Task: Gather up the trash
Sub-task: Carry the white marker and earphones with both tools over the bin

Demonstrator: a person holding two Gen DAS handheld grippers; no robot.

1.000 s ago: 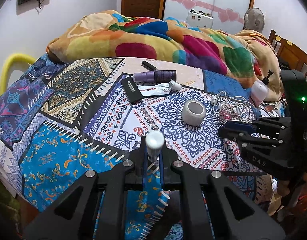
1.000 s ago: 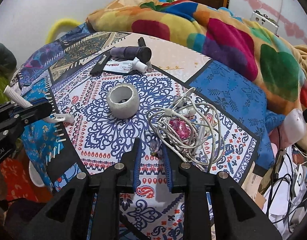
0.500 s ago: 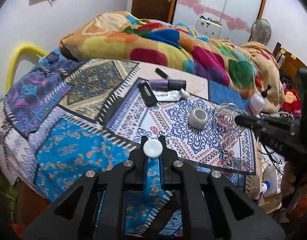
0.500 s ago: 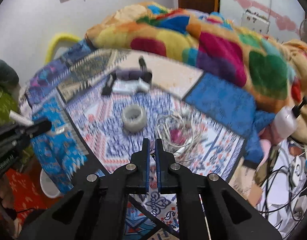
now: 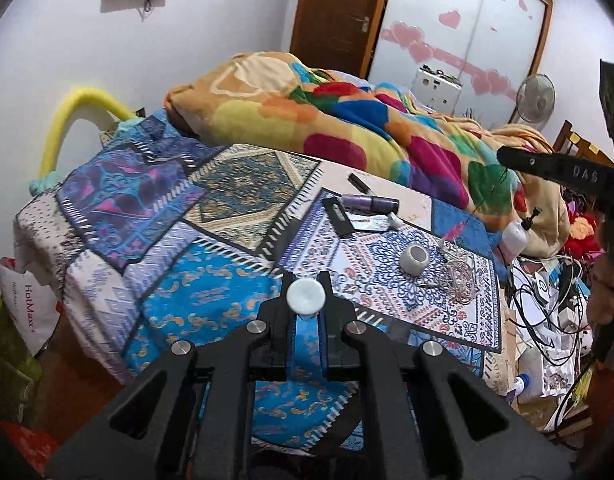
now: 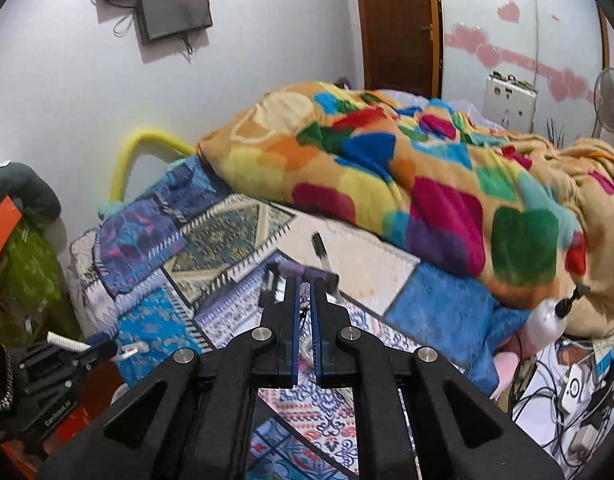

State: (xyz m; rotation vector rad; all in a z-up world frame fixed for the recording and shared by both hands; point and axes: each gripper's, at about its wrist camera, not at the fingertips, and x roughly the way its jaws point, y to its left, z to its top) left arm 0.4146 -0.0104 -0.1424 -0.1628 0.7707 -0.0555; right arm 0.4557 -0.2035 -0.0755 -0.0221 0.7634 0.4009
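My left gripper [image 5: 306, 280] is shut on a white ribbed plastic tube with a round cap [image 5: 306, 297]; it also shows in the right wrist view [image 6: 67, 343]. It is held above the bed's near edge. My right gripper [image 6: 303, 284] is shut on a thin strand of a white cable tangle [image 5: 459, 280] and held high above the bed. In the left wrist view the strand [image 5: 483, 208] hangs from its tip [image 5: 507, 158] to the tangle. A white tape roll [image 5: 414, 258], a purple tube [image 5: 367, 203], a black flat piece [image 5: 339, 220] and a pen [image 5: 359, 182] lie on the patterned bedsheet [image 5: 211, 292].
A colourful heart blanket [image 5: 347, 120] is heaped at the back of the bed. A white pump bottle [image 5: 517, 234] leans at the right edge. Cables and clutter [image 5: 547, 312] cover the floor at right. A white bag [image 5: 27, 308] sits at the left.
Both grippers have risen and pulled back from the bed. The right gripper closed on a strand of the cable tangle and lifted it. The left still holds the tube.
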